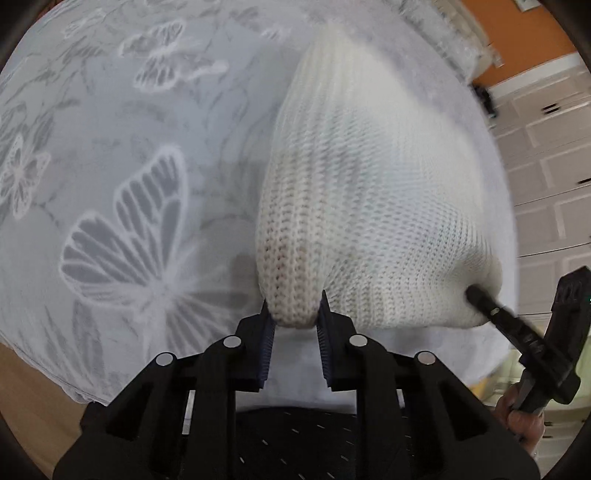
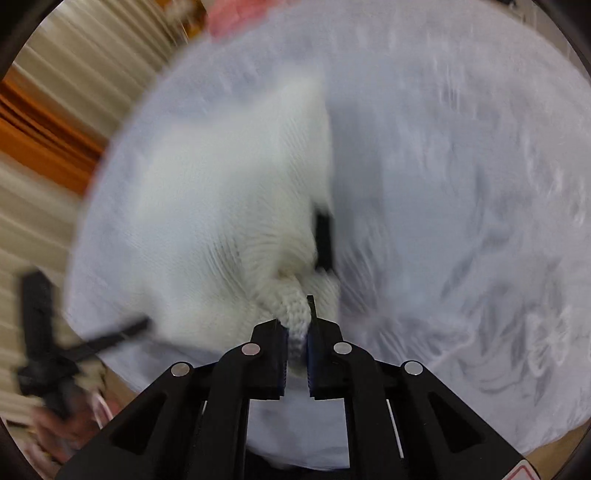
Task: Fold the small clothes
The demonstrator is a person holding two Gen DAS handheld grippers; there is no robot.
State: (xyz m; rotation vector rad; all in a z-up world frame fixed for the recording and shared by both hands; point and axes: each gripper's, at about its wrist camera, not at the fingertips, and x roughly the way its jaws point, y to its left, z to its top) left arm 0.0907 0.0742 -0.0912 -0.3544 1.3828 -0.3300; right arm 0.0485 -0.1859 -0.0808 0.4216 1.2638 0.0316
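A white knit garment (image 1: 369, 184) lies on a pale cloth printed with butterflies (image 1: 129, 240). In the left wrist view my left gripper (image 1: 295, 314) is shut on a bunched near edge of the knit, with the blue pads pressed against both sides. My right gripper (image 1: 474, 295) comes in from the right, its tip buried in the garment's near right corner. The right wrist view is blurred. It shows the right gripper (image 2: 297, 325) shut on a rolled fold of the garment (image 2: 229, 192), with the left gripper (image 2: 142, 325) at the garment's left edge. A small black patch (image 2: 323, 240) sits on the knit.
The butterfly cloth (image 2: 461, 221) covers a rounded surface. Its edge drops to a wooden floor (image 1: 29, 387) at the lower left. White panelled cabinets (image 1: 546, 166) and an orange wall (image 1: 517, 37) stand beyond. A hand (image 1: 524, 421) holds the right gripper. Something pink (image 2: 236, 14) lies at the far edge.
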